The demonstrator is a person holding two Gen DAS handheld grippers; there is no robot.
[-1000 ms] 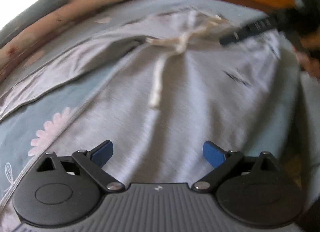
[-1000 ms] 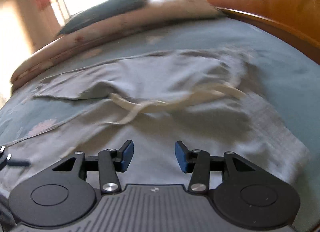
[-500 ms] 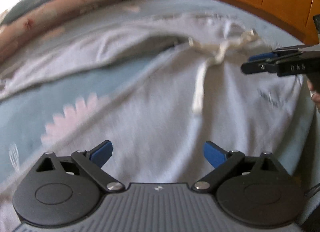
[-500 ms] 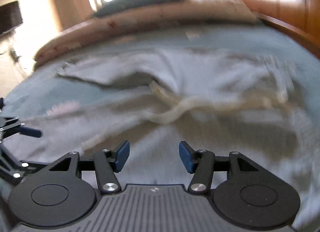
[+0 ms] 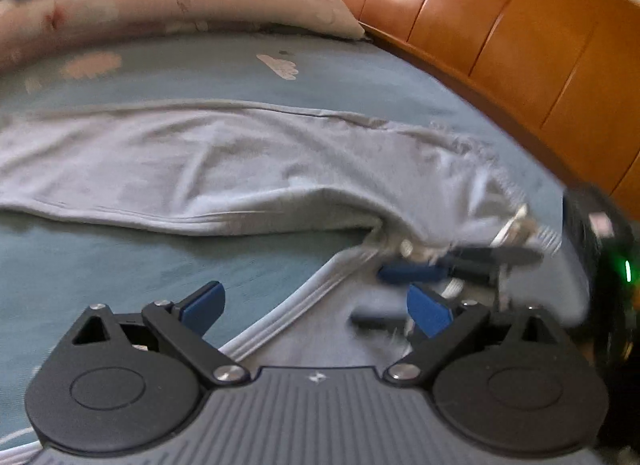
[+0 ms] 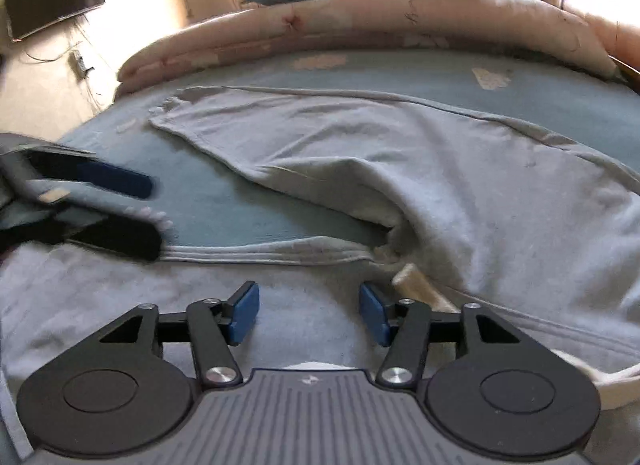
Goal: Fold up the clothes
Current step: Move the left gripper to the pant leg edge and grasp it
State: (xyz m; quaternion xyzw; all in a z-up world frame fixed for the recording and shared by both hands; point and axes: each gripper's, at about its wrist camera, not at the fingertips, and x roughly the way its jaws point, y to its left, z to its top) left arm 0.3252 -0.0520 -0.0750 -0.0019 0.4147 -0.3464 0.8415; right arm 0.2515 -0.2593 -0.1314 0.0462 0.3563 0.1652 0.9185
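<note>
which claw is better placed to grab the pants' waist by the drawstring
Right. The right claw, jaws just opened wider with nothing gripped, hangs over the grey pants beside the drawstring; the left claw straddles the leg seam farther down.

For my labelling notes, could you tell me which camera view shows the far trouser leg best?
The right wrist view: the far trouser leg shows whole there, down to its hem. The left wrist view blurs that leg and cuts its end off at the frame's left edge.
</note>
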